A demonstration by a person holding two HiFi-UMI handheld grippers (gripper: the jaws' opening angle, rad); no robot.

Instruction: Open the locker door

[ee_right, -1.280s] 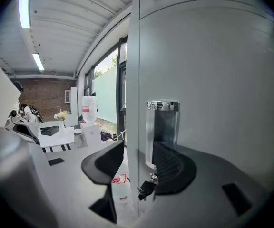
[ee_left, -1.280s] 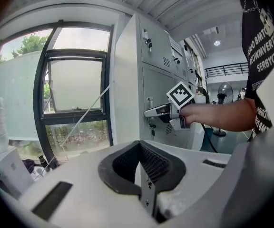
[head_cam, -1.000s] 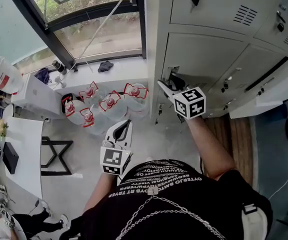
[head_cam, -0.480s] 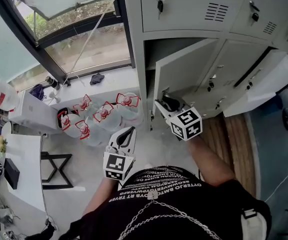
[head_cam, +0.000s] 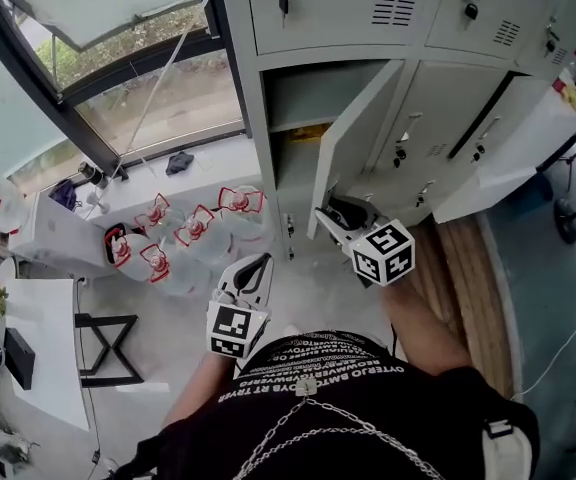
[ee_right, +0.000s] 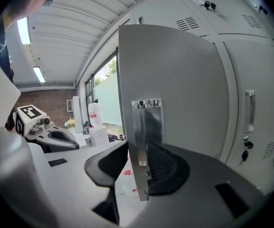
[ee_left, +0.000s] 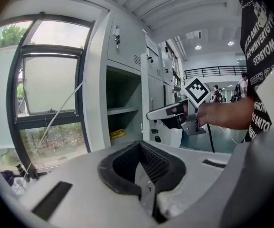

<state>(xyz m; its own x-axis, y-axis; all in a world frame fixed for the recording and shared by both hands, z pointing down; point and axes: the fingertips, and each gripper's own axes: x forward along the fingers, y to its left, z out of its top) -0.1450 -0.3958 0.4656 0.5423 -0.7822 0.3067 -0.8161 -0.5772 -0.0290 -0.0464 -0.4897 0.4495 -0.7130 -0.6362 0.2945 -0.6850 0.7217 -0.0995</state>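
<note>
The grey locker door (head_cam: 360, 143) stands swung well out from its open compartment (head_cam: 298, 98), where a yellow item (head_cam: 304, 133) lies on the lower shelf. My right gripper (head_cam: 328, 218) is shut on the door's free edge at the shiny latch plate (ee_right: 146, 127). That edge sits between the pads (ee_right: 168, 167), and the jaws have just been easing slightly wider. In the left gripper view, the right gripper (ee_left: 152, 114) shows at the door edge. My left gripper (head_cam: 256, 265) hangs low near the person's torso, shut with nothing in it.
Several water jugs with red handles (head_cam: 183, 233) stand on the floor under the window (head_cam: 118, 78). A white table (head_cam: 38, 348) and a black stand (head_cam: 108, 348) are at the left. Another open locker door (head_cam: 508, 163) and wooden boards (head_cam: 468, 288) lie to the right.
The locker door went from shut to swung wide open, drawn out by my right gripper toward the person. My left gripper stayed low by the torso.
</note>
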